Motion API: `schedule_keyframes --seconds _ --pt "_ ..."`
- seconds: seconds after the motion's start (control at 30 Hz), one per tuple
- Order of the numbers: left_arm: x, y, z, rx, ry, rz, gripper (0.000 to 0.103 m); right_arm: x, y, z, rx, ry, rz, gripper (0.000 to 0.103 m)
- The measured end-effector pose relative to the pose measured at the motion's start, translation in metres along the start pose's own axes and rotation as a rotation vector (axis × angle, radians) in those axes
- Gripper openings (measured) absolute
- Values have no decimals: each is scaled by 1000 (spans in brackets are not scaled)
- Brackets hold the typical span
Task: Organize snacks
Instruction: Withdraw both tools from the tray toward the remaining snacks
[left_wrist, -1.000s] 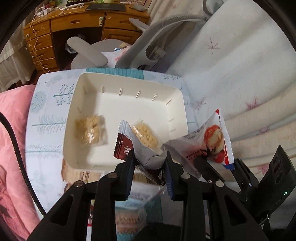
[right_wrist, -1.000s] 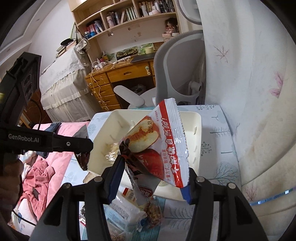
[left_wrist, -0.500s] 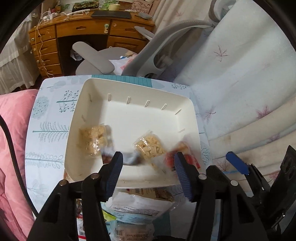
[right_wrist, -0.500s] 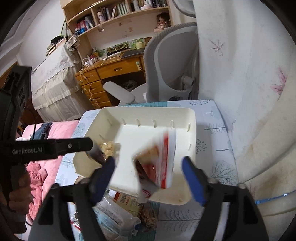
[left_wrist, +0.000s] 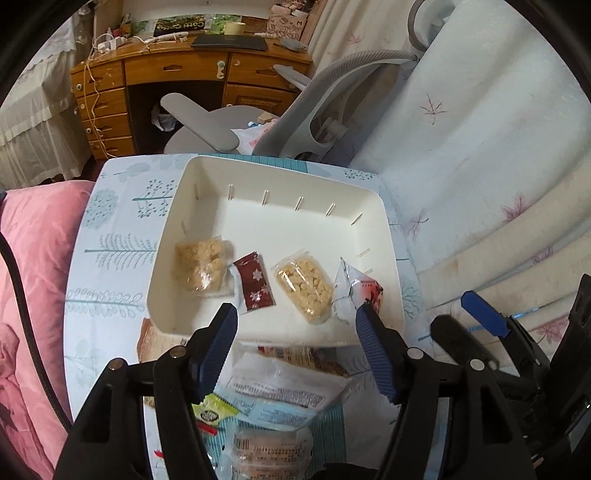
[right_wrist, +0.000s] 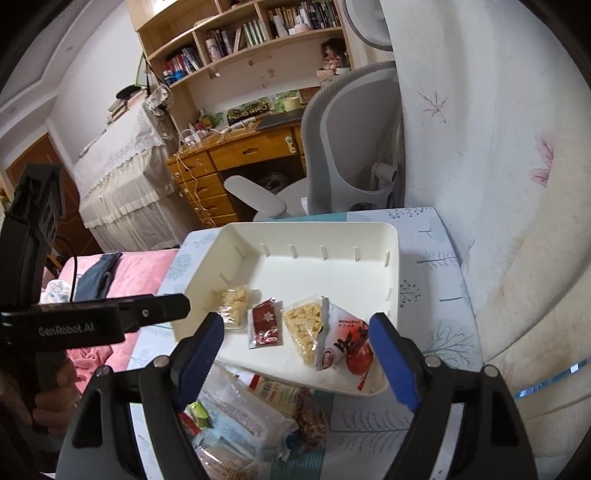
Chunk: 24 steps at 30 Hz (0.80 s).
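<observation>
A white tray (left_wrist: 388, 236) stands on the patterned table. In it lie two clear packets of pale snacks (left_wrist: 201, 267) (left_wrist: 304, 286), a dark red packet (left_wrist: 253, 286) between them, and a white-and-red packet (left_wrist: 354, 295) at the right end. The same tray (right_wrist: 391, 266) and the white-and-red packet (right_wrist: 343, 345) show in the right wrist view. My left gripper (left_wrist: 297, 336) is open and empty above the tray's near rim. My right gripper (right_wrist: 295, 343) is open and empty over the tray's near side.
A pile of loose snack packets (left_wrist: 273, 391) lies on the table in front of the tray, also in the right wrist view (right_wrist: 243, 417). A pink blanket (left_wrist: 29, 258) lies left. A grey office chair (right_wrist: 351, 147) and wooden desk (left_wrist: 166, 77) stand behind; a white floral cover (left_wrist: 480, 147) rises on the right.
Both grippers opened. The dark red packet dropped from the left gripper and the white-and-red packet from the right one; both now lie in the tray. Both grippers pulled back a little.
</observation>
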<state>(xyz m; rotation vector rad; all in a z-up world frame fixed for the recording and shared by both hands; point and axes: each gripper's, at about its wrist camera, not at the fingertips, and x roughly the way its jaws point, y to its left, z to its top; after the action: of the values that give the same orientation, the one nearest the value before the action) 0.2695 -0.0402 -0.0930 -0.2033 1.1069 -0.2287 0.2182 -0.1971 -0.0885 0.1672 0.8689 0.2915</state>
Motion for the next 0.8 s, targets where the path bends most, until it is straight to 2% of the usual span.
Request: schedule_keyframes --seconds 0.27,0.43,0.7,0.8 --pt "-25 1 -36 -49 -23 59 65 -23 -1 -12 6 -24 52 81" --pt "-35 -1 -62 -90 -22 94 66 -32 -5 -23 20 -4 101 81" --pt "-45 0 -111 -231 -20 150 71 -44 -9 -33 13 18 193 81" --pt "-43 1 -129 -297 -10 167 77 -45 -14 -38 20 45 234 81"
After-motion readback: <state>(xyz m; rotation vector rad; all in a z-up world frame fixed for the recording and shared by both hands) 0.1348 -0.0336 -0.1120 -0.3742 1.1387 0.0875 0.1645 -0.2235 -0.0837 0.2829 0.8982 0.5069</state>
